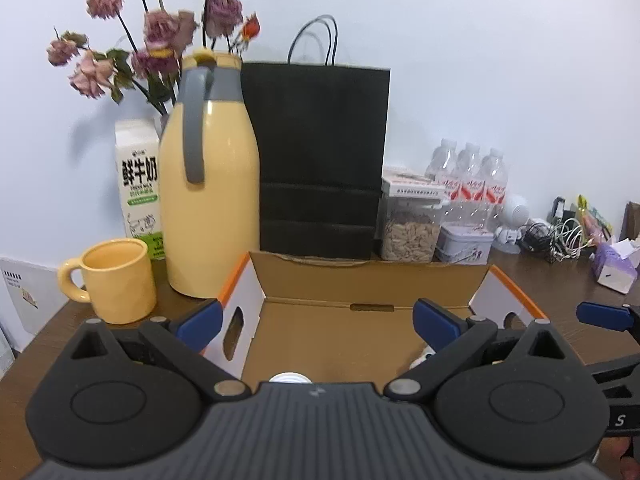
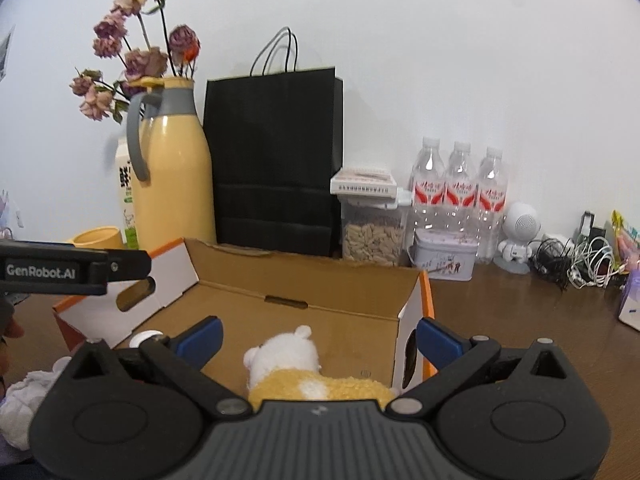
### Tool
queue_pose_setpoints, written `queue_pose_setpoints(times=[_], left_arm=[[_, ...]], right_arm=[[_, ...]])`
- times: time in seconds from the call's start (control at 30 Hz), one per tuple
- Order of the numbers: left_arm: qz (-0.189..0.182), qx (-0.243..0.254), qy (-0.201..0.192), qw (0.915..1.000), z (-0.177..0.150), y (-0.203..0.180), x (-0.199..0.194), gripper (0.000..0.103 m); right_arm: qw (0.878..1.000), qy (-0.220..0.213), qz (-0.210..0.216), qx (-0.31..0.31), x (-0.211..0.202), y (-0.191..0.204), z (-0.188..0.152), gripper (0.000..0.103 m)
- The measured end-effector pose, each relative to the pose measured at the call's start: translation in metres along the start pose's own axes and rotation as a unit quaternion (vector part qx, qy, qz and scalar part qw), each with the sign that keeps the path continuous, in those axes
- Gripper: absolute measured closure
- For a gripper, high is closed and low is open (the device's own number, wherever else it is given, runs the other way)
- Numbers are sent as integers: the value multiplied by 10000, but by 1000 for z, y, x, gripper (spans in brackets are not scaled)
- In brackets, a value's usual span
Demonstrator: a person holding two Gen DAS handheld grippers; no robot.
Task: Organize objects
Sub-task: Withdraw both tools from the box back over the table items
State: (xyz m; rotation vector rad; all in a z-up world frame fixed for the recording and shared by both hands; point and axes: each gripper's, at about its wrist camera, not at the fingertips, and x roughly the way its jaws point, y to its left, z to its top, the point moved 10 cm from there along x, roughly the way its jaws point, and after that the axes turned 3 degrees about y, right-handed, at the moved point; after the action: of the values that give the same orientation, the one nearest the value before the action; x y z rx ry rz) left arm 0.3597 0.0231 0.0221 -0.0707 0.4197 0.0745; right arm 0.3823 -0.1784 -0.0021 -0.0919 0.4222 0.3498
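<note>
Two grippers are poised over an open cardboard box (image 2: pixel 304 308) near the front edge of a brown wooden table (image 2: pixel 520 320). The left gripper (image 1: pixel 318 318) has its blue-padded jaws spread wide, one pad outside the box's left end wall and one over the interior; nothing sits between them. The right gripper (image 2: pixel 318 338) likewise stands with jaws apart, gripping nothing; its right pad lies just beyond the box's right end wall.

Inside the box, at its near side, lies a plush bear (image 2: pixel 296 364), white head and yellow body, below and between the right gripper's fingers without touching either pad. A small round white object (image 1: pixel 290 377) shows at the near edge of the box floor in the left wrist view; what it is, I cannot tell. Crumpled white cloth (image 2: pixel 24 404) lies outside the box by the table's near left corner.

Along the back edge of the table, against the wall, left to right: a yellow mug (image 1: pixel 116 280), a milk carton (image 1: pixel 140 188), a yellow thermos jug (image 1: pixel 212 200) with grey handle, a black paper bag (image 1: pixel 320 160), a clear jar of seeds (image 2: pixel 372 236), a small tin (image 2: pixel 444 256), three water bottles (image 2: pixel 460 196), a white robot figurine (image 2: pixel 518 236) and a tangle of cables (image 2: pixel 576 260). Dried flowers (image 1: pixel 160 28) rise behind the jug.
</note>
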Motion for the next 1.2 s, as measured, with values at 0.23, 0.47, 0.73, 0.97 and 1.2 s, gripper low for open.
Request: queue_pose_setpoints(times=[0.23, 0.47, 0.73, 0.97, 1.2], left_arm=[[-77, -51, -115, 9999, -5, 6, -42, 0], [58, 18, -85, 9999, -20, 19, -79, 0], [222, 4, 20, 9998, -48, 40, -118, 0], [281, -11, 289, 9992, -84, 55, -137, 0], [224, -46, 543, 9983, -117, 65, -153, 0]], right_arm=[[9999, -151, 70, -41, -35, 6, 0, 0], [9998, -117, 142, -81, -70, 16, -16, 0], [9993, 31, 276, -255, -109, 30, -47, 0], [9982, 234, 385, -398, -131, 41, -78, 0], [9967, 463, 441, -509, -144, 50, -109, 0]])
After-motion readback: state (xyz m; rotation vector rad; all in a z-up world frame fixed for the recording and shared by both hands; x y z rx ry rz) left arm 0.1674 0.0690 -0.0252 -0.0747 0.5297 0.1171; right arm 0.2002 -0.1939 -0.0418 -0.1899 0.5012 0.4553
